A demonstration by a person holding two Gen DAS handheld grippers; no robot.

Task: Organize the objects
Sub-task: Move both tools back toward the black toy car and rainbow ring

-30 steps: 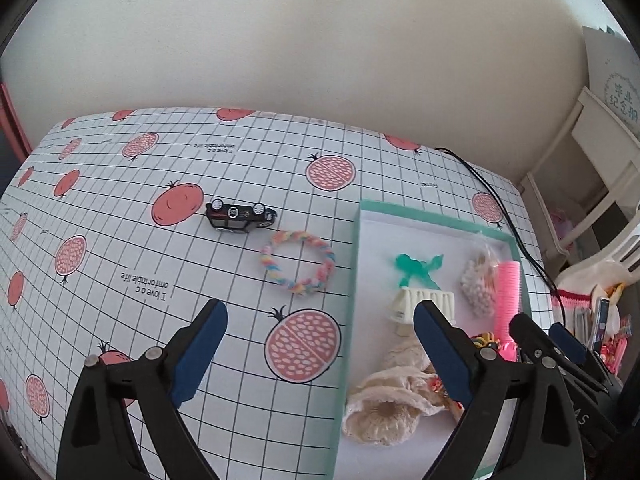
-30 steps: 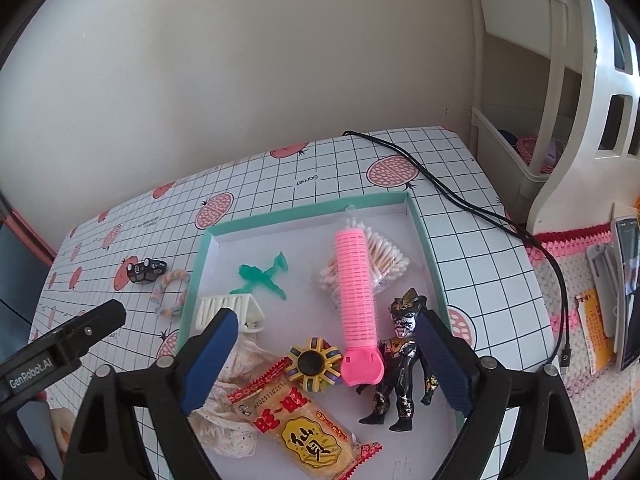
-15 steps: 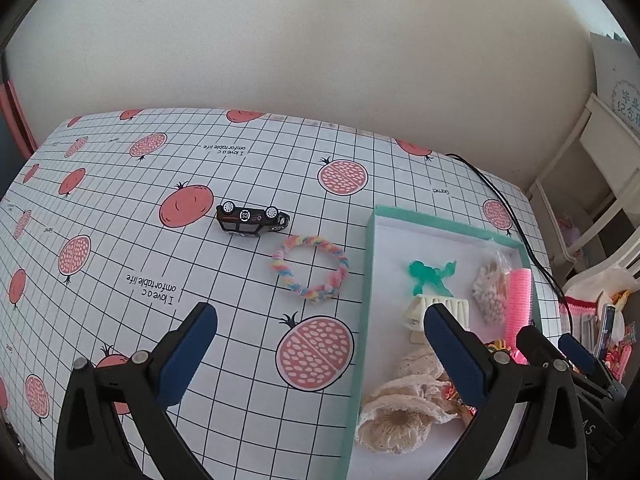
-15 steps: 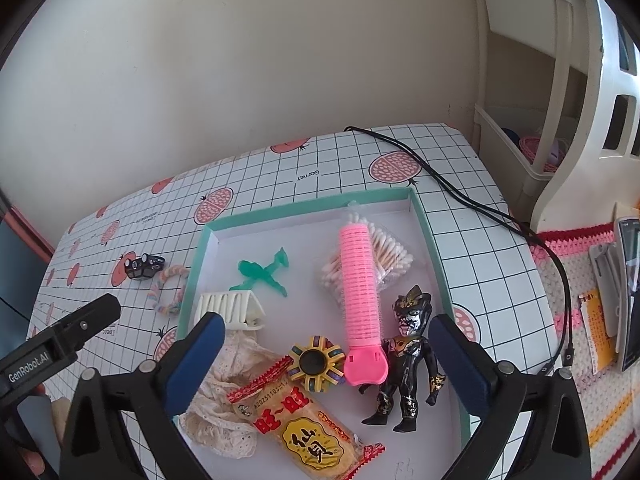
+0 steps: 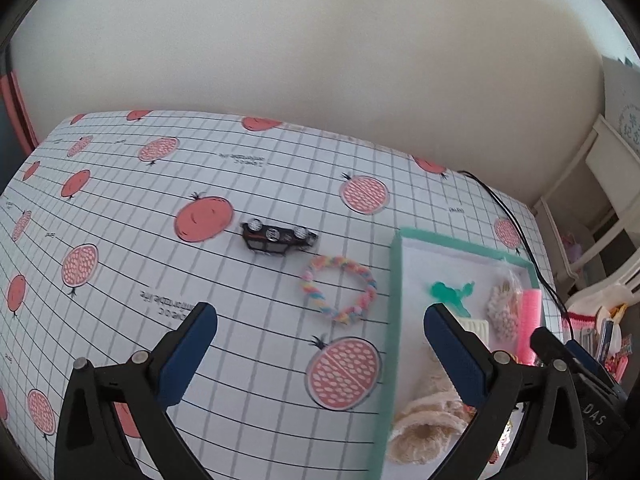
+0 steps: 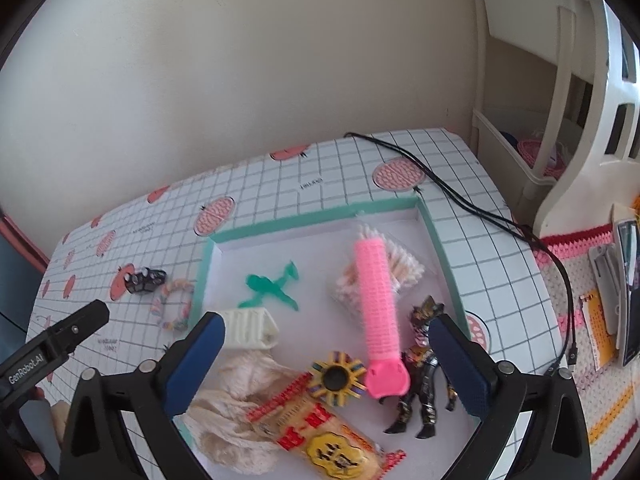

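The left gripper (image 5: 320, 326) is held above the tablecloth (image 5: 240, 280), jaws spread wide and empty. Between and beyond its blue pads lie two loose items on the cloth, both outside the tray. The toy car (image 5: 278, 237) is black with a red stripe and lies overturned, silver wheels up, just beside a printed red fruit. The braided bracelet (image 5: 339, 290) is a closed loop of pastel pink, yellow, blue and white strands, lying flat between the car and the tray's left wall, near both but touching neither.

The right gripper (image 6: 324, 338) hangs over the tray (image 6: 312, 218), jaws fully parted, grasping nothing. The tray is shallow, white inside, with a mint-green rim. It holds:
- a pink ribbed hair roller (image 6: 378, 304), lying lengthwise, resting on a clear bag of cotton swabs (image 6: 404, 270);
- a dark action figure (image 6: 420, 376) with gold detail, on its back, touching the roller's wide end;
- a green plastic figure (image 6: 270, 286), lying flat;
- a cream ribbed clip (image 6: 250, 328);
- a striped gear-shaped disc (image 6: 338, 378);
- a red and yellow snack packet (image 6: 320, 436), overlapping cream lace fabric (image 6: 232, 396).

A black cable (image 6: 460, 200) runs across the cloth right of the tray.
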